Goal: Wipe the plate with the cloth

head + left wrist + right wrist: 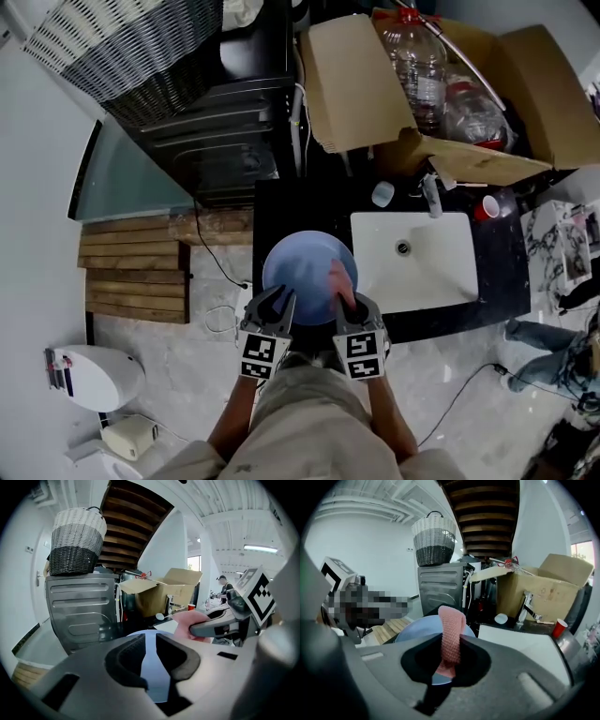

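From the head view we are seeing the plate (305, 267) lying on the bench (272, 211) beside the sink (417, 258). Only our gripper views are revealing the right claw (451, 638) pinching the pink cloth (451, 623), and the left claw (150, 654) nearly closed and empty above the plate's near rim.

Head view looks steeply down; both gripper views look low and close across the same plate (302, 267).
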